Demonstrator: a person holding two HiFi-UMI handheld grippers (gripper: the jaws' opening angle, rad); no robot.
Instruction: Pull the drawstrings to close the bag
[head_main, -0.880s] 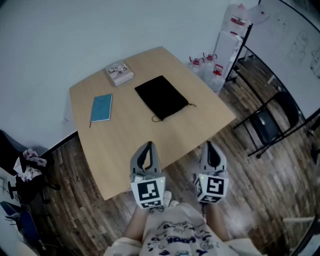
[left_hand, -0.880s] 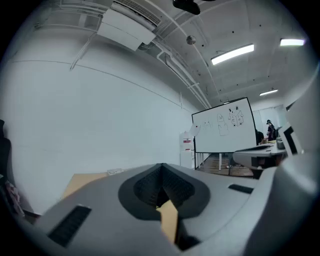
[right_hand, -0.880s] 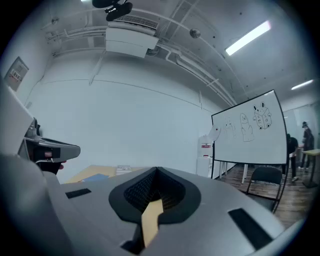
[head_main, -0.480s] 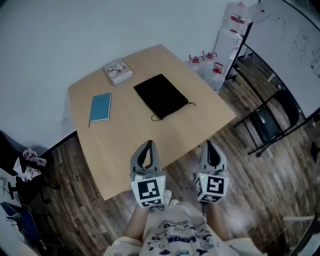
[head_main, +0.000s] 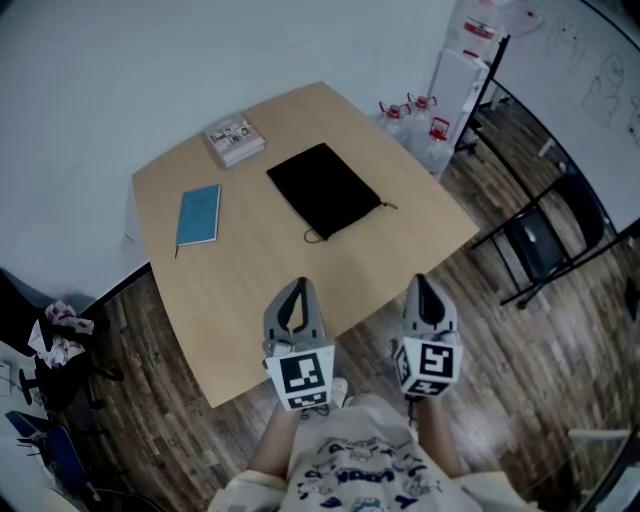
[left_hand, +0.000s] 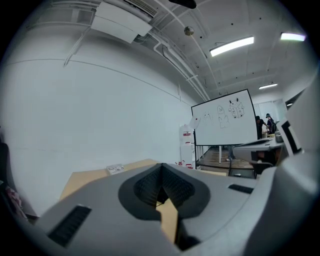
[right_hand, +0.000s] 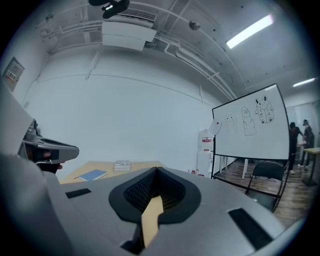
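1. Head view: the black bag (head_main: 322, 188) lies mid-surface (head_main: 225, 290), well ahead of the left tongs (head_main: 297, 287) and right tongs (head_main: 421, 281). Its drawstring (head_main: 316, 236) end faces them, its long axis slanting away-left.
2. Left gripper view: left tongs (left_hand: 161, 169) clenched, empty.
3. Right gripper view: right tongs (right_hand: 156, 171) clenched, empty.

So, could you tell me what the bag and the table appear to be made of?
Bag: probably soft matte black cloth; it lies flat, with thin cords. Table: pale wood or laminate, judging by its smooth, even tan top.
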